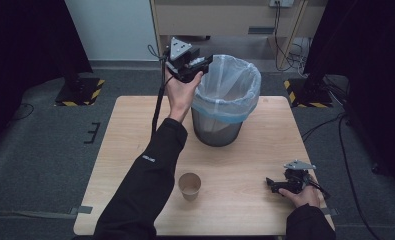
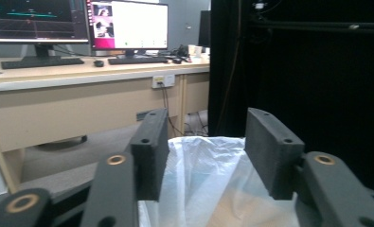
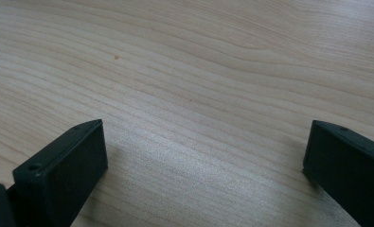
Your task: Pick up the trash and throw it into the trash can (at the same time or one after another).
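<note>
While the left gripper (image 1: 205, 64) hangs over the near-left rim of the bin (image 1: 226, 100), jaws apart and empty, a drop looks finished; next, fetch the paper cup (image 1: 189, 186) standing well in front of the bin.

A light wooden table (image 1: 135, 150) stands on grey carpet (image 1: 40, 150). Black curtains (image 1: 30, 35) hang at both sides, with stand bases marked by yellow-and-black tape (image 1: 79, 92) beneath them. Beyond, a long beige desk (image 2: 57, 94) carries two lit monitors (image 2: 128, 23), keyboards (image 2: 35, 61) and a wall socket (image 2: 163, 80) with trailing cables.
</note>
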Action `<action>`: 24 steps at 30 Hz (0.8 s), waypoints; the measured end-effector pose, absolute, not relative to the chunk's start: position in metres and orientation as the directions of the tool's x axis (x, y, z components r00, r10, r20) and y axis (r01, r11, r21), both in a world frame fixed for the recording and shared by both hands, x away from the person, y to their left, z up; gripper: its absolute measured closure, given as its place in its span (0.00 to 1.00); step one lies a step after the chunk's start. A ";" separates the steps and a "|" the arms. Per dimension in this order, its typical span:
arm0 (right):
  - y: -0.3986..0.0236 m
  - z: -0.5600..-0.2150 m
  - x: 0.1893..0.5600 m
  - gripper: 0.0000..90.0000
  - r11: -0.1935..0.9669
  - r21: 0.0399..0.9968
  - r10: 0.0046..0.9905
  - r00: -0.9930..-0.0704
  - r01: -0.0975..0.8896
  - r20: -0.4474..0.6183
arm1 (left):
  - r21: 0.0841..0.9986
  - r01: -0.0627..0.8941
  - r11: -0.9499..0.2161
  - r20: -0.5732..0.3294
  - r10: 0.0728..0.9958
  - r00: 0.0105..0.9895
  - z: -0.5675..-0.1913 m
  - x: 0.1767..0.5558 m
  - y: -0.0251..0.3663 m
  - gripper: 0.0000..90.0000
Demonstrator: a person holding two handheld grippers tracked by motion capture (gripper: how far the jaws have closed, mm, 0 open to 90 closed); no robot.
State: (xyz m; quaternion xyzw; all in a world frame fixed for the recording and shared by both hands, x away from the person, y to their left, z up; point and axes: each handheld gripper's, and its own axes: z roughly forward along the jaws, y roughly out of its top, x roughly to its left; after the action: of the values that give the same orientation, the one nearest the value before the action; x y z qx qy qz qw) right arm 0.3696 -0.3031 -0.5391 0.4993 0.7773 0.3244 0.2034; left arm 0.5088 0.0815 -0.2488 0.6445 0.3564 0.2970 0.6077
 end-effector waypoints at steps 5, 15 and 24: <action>-0.303 -0.539 0.370 0.01 0.291 0.707 0.908 -0.419 0.644 0.008 | 0.995 0.098 -0.019 -0.043 0.798 0.601 -0.243 0.481 0.099 0.44; -0.303 -0.539 0.369 0.01 0.288 0.706 0.909 -0.417 0.647 0.011 | 0.991 0.068 -0.118 0.047 0.764 0.643 -0.258 0.423 0.132 0.32; -0.303 -0.539 0.369 0.01 0.292 0.706 0.908 -0.419 0.645 0.008 | 0.974 0.145 -0.173 0.025 0.723 0.691 -0.308 0.383 0.148 0.31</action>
State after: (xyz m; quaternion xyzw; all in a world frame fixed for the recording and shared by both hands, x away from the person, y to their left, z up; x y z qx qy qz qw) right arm 0.3689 -0.3027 -0.5390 0.4992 0.7776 0.3239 0.2029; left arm 0.3833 0.1484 -0.3079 0.7224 0.3003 0.2540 0.5687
